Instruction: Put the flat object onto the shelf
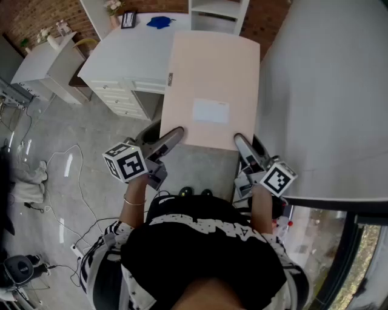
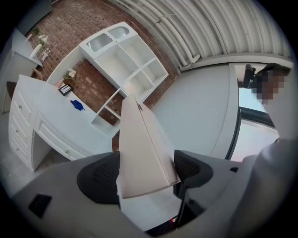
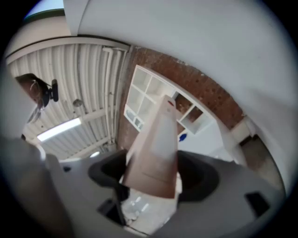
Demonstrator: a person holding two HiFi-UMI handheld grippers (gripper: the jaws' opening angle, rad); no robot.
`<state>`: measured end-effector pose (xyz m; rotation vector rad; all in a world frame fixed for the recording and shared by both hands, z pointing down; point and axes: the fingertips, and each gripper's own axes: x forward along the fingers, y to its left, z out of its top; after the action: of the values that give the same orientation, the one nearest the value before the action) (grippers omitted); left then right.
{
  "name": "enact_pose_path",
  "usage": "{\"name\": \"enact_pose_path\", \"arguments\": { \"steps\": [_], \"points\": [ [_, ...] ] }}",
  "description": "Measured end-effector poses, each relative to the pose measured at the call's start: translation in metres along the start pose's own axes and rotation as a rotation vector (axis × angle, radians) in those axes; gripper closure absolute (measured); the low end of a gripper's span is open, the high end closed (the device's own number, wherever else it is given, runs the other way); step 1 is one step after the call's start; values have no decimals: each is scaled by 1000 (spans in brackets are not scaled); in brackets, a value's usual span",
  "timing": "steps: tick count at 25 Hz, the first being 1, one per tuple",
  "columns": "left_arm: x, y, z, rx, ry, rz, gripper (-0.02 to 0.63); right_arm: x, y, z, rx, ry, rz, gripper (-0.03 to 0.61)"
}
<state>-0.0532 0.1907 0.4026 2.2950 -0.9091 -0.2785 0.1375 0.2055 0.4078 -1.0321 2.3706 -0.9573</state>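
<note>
**Though Carried, Not Yet Shelved**

While we hold the flat box (image 1: 212, 85) up off the floor with both claws, it has not reached the shelf (image 1: 218, 13). Our left gripper (image 1: 170, 140) is clenched on the near left corner of the box and our right gripper (image 1: 244, 145) on the near right corner. Each gripper view shows the box's edge wedged between the dark pads (image 2: 98, 179), with the jaws spread wide to take its thickness.

The box lies roughly level, its far end toward the white shelf, which stands against the brick wall (image 2: 79, 25) behind a white desk (image 1: 127, 60). In the head view the far edge overlaps the desk and the foot of the shelf, but we cannot tell how near it really is.

We judge the pickup done and the carry in hand. What is left is to bring the box to an open compartment, slide it in flat, loosen both claws and draw them back. A blue item (image 1: 160, 22) and a small frame (image 1: 128, 19) sit on the desk, off to the left of that path.
</note>
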Motion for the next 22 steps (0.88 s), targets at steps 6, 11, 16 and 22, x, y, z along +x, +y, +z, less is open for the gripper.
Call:
{"name": "enact_pose_path", "arguments": {
  "steps": [6, 11, 16, 22],
  "points": [
    [1, -1, 1, 7, -3, 2, 232, 0, 0, 0, 7, -3, 2, 225],
    [1, -2, 2, 8, -7, 6, 232, 1, -1, 2, 6, -4, 8, 225],
    [1, -3, 3, 11, -14, 15, 232, 1, -1, 2, 16, -1, 15, 225],
    [11, -12, -5, 18, -22, 29, 232, -8, -9, 12, 17, 2, 39, 225]
  ]
}}
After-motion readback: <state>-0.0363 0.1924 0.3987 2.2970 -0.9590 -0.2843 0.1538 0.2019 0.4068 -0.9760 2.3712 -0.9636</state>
